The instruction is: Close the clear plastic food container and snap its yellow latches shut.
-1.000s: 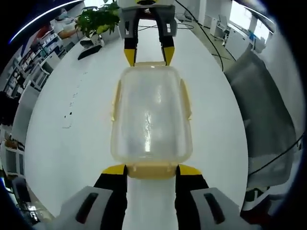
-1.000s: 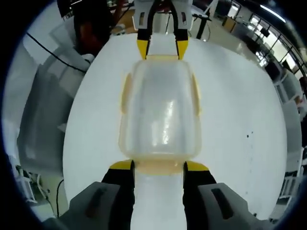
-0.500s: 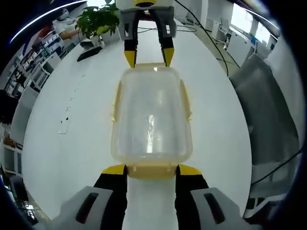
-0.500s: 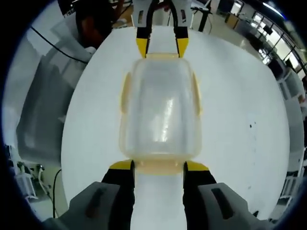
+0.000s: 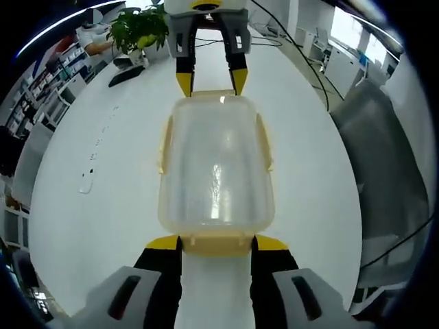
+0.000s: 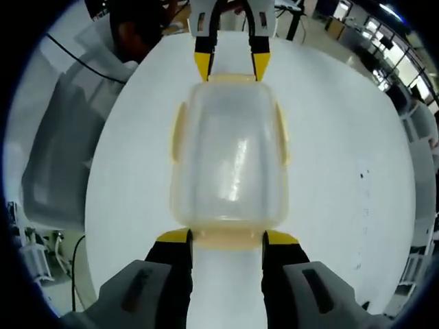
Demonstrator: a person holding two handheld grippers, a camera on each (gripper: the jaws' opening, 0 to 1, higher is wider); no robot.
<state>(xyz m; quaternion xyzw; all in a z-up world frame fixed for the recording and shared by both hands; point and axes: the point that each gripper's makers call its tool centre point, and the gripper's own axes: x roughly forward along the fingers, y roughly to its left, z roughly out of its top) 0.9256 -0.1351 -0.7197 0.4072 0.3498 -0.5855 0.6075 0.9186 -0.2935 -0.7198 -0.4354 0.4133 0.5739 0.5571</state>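
The clear plastic food container (image 5: 216,164) lies in the middle of both views on the white counter (image 5: 89,157), with its lid already on.

The left gripper (image 5: 216,243) stands with its jaws apart on both sides of the near end latch (image 5: 216,242), its tips touching it. The right gripper (image 6: 228,238) does the same at the opposite end latch (image 6: 226,238).

The side latches (image 5: 164,140) seem folded against the walls, but I cannot tell if they are snapped. I judge the closing done; the end latches are probably the remaining step.

Open-plan office: desks (image 5: 41,89), potted plant (image 5: 137,27), windows (image 6: 405,75)
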